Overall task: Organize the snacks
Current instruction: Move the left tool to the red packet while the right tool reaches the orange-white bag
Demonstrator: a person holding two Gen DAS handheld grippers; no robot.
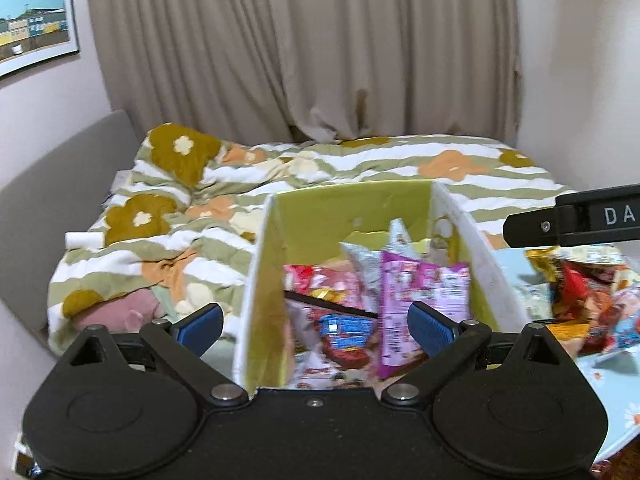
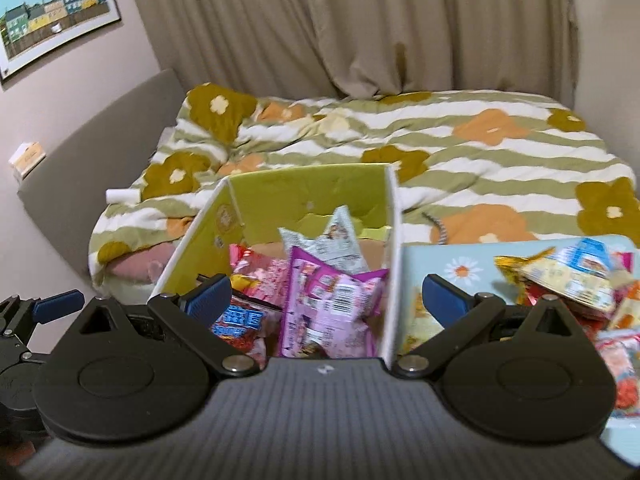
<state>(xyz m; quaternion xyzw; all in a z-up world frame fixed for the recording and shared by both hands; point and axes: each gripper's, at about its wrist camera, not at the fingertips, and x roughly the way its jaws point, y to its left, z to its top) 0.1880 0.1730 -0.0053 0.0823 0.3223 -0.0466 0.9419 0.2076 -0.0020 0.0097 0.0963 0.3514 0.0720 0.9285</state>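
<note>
A green-lined cardboard box [image 1: 332, 208] [image 2: 304, 192] holds several snack packets, among them a purple one [image 1: 416, 292] [image 2: 332, 300], a silver one [image 2: 336, 240] and a red-and-blue one [image 1: 344, 336] [image 2: 240, 328]. My left gripper [image 1: 316, 320] is open and empty just above the box's near edge. My right gripper [image 2: 326, 300] is open and empty, straddling the box's right wall. More packets [image 2: 576, 280] [image 1: 584, 280] lie in a pile on a light blue flowered tray [image 2: 444, 264] to the right of the box. The right gripper's body [image 1: 576, 220] shows at the left view's right edge.
A bed with a striped flower quilt [image 1: 320, 168] [image 2: 440, 152] lies behind the box. Beige curtains [image 1: 304, 48] hang at the back. A grey headboard [image 1: 60, 184] and a framed picture [image 2: 52, 12] are on the left wall. The left gripper [image 2: 36, 320] shows at lower left.
</note>
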